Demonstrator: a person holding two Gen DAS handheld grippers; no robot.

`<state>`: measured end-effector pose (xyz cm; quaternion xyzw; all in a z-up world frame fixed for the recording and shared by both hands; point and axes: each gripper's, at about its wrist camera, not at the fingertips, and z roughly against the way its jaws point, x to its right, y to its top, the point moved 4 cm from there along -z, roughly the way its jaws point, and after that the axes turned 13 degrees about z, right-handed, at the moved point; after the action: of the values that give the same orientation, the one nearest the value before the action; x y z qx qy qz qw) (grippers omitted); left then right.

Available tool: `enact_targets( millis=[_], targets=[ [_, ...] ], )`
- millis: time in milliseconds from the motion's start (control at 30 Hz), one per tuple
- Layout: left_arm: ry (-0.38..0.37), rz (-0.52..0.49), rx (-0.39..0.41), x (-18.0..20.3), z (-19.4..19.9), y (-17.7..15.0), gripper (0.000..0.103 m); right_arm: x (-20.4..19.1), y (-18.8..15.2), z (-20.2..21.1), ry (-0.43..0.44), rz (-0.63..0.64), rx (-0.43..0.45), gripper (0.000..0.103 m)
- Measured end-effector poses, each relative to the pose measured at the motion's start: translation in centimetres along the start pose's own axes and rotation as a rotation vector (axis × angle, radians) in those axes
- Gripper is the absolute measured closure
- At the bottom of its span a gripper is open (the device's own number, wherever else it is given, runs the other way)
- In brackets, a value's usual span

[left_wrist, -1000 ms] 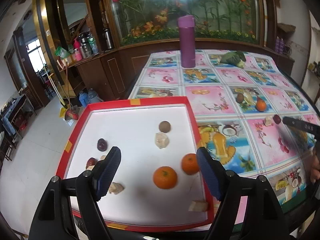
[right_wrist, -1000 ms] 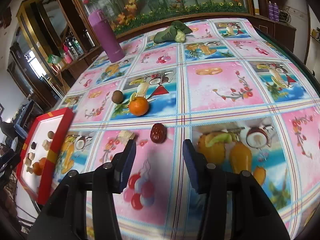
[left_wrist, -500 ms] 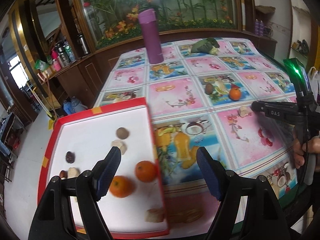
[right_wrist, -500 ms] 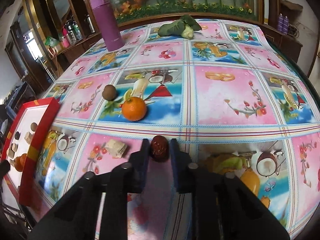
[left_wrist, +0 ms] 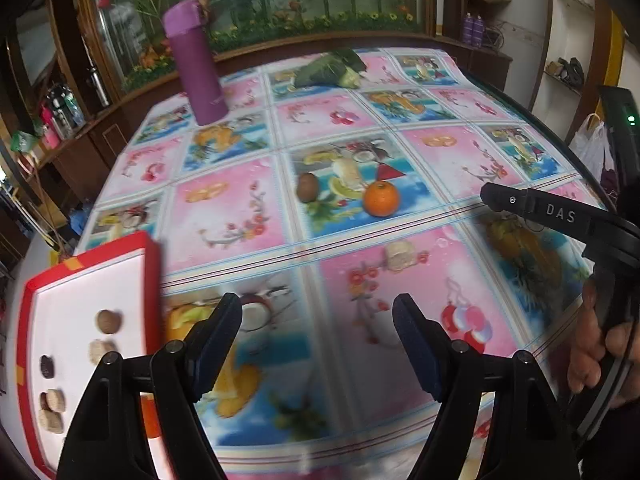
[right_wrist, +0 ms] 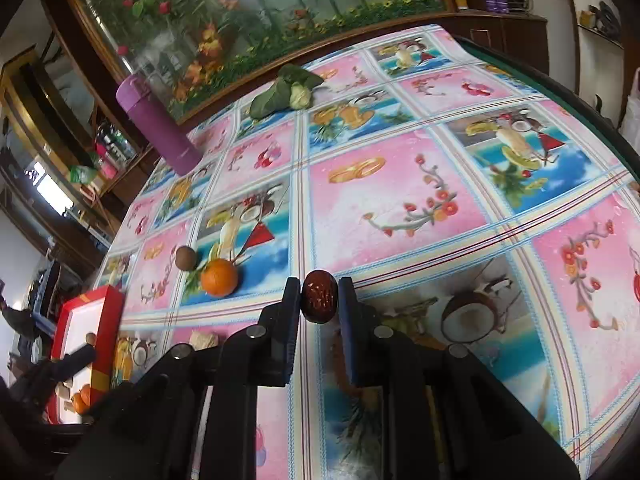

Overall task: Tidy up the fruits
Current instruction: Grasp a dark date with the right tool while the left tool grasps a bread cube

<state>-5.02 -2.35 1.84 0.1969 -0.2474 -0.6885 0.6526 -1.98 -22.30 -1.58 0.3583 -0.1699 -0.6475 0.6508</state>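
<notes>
Covering most of both views is the glossy fruit-patterned pink and blue tablecloth [right_wrist: 400, 200], with the red-rimmed white tray [left_wrist: 150, 276] sitting at the lower left of the left wrist view. A tall purple flask [left_wrist: 196, 64] is standing at upper left. Lying mid-frame are a round orange mandarin [left_wrist: 381, 199] and a brown kiwi-like fruit [left_wrist: 307, 187]. The left gripper [left_wrist: 318, 344] is hanging wide apart, empty, while the right gripper [right_wrist: 320, 300] is clenching a dark red wrinkled date [right_wrist: 319, 297] at centre.

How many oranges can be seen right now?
2: one orange on the tablecloth beside the brown fruit, another orange in the red tray behind the left tongs. More may be hidden there.
</notes>
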Motion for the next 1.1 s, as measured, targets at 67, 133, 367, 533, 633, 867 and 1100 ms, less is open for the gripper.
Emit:
enact_targets(
  millis=[67,133,367,533,633,867,1100],
  targets=[
    [-0.032,-0.007,-0.02,1.1,-0.7,0.1,0.025,0.0,0.1,0.2,0.011,-0.006,0.009,0.082],
    [-0.044,-0.019,-0.033,2.0,-1.4,0.1,0.026,0.1,0.1,0.4,0.017,-0.015,0.014,0.082],
    [-0.072,-0.002,-0.088,3.1,-3.6,0.6,0.046,0.3,0.1,0.7,0.043,-0.04,0.01,0.082],
    [-0.093,-0.007,-0.096,3.9,-4.2,1.0,0.046,0.3,0.0,0.6,0.068,-0.051,0.001,0.082],
    [-0.094,0.001,-0.1,3.8,-4.7,1.2,0.055,0.2,0.0,0.5,0.074,-0.052,-0.001,0.082],
    [-0.119,-0.014,-0.109,4.1,-5.2,1.1,0.071,0.2,-0.1,0.3,0.078,-0.052,-0.013,0.082],
    [-0.13,-0.023,-0.091,4.1,-5.4,1.3,0.081,0.1,-0.1,0.0,0.072,-0.05,-0.021,0.082]
  ],
)
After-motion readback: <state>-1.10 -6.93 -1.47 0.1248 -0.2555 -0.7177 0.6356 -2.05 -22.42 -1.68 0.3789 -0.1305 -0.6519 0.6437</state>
